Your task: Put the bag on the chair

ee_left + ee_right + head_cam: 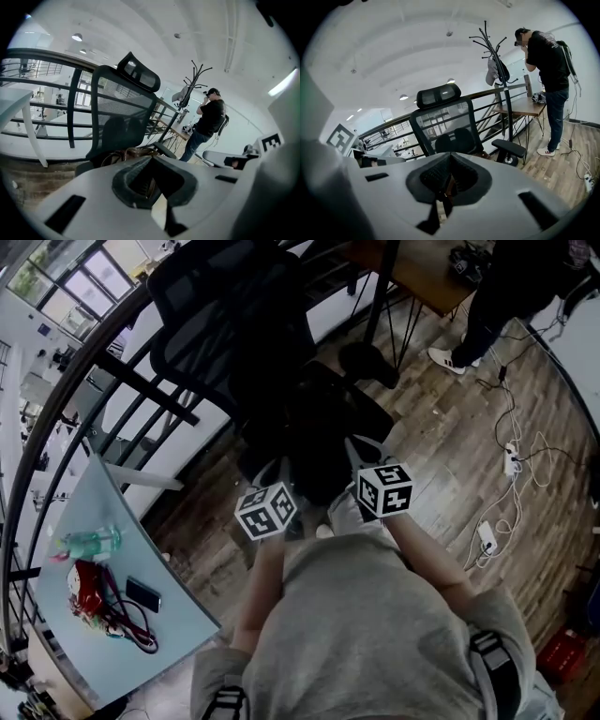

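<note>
Holding the bag [125,153] by its thin brown straps, both claws sit close together just in front of the chair [123,108]. L claw [153,186] is closed right down w/ a brown strap pinched in its slot. R claw [443,188] is the same, closed on a strip of matching brown. A two-point hold prob. keeps the bag level and stops it swinging on the way onto the seat.

Bag body shows as a brown lump w/ looped handles at seat level, near the foot of the mesh backrest. It looks to be on the seat or just about, but contact can't be confirmed; the head view shows only dark there. So the task seems nearly done, w/ release left.

Bag's opening isn't visible, so contents unknown. Off to the person's left, a pale surface [183,610] carries a greenish bottle [89,542] on its side (fill level unclear), a phone [143,594] and a red item [84,592], all well apart from the chair.
</note>
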The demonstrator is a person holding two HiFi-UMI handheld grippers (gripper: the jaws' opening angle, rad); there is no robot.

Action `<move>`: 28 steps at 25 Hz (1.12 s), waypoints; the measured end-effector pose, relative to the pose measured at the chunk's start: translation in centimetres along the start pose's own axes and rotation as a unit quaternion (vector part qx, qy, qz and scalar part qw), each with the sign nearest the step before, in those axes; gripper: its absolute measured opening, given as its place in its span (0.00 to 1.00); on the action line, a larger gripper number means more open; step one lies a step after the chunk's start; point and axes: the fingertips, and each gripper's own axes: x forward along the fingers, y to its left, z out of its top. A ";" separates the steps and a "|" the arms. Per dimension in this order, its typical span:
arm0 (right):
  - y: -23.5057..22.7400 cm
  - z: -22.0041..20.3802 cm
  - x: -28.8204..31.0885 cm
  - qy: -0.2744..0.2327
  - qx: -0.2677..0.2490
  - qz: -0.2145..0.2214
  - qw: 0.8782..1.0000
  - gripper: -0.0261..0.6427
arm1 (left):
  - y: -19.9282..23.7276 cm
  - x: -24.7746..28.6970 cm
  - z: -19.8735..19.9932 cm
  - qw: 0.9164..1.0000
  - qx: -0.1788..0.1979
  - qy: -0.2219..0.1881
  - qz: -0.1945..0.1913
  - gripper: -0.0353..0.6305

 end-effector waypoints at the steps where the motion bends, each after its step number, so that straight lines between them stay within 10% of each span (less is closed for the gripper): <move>1: 0.2 -0.1 -0.2 -0.001 -0.001 0.002 1.000 0.05 | -0.1 -0.2 0.0 1.000 0.003 -0.002 -0.001 0.06; 28: 2.7 -0.1 -2.0 -0.003 -0.031 0.020 0.999 0.05 | -0.7 -2.4 -0.1 1.000 -0.001 -0.020 -0.010 0.06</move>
